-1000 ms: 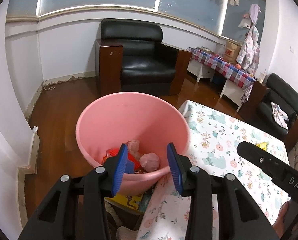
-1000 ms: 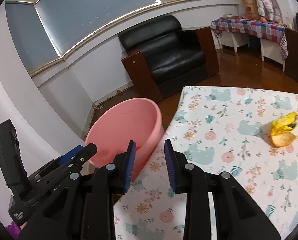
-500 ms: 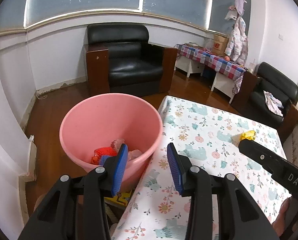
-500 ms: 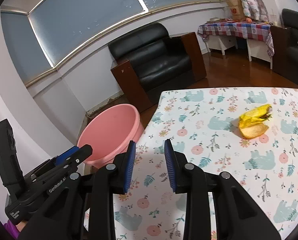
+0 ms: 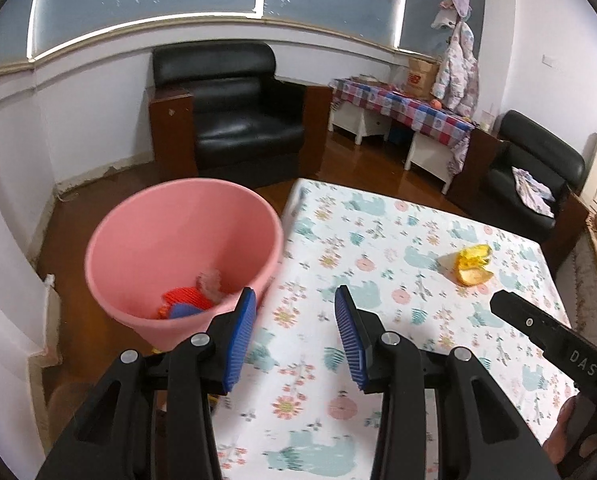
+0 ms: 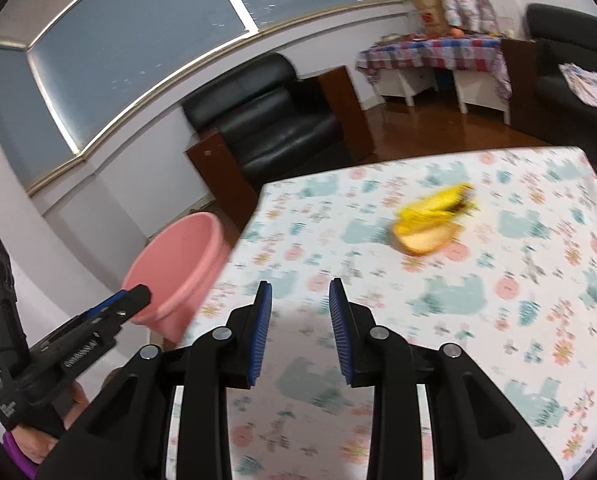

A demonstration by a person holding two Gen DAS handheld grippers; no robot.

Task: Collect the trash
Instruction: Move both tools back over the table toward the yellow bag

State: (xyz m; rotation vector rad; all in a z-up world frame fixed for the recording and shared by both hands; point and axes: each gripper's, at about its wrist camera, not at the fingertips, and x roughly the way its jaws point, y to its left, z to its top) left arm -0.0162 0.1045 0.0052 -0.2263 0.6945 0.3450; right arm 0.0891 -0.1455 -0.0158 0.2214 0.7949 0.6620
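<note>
We see left gripper open, empty, over the table; bin beside it (trash inside); peel ahead.

Both grippers are black plastic frames with silver screws; ribbed blue pads line the fingers. At seven o'clock, a purple sleeve cuffs bare skin.

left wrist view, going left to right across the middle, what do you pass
pink trash bucket beside the table, floral tablecloth, yellow and orange peel scrap lying on it, then the tip of the right gripper at the right edge
</note>
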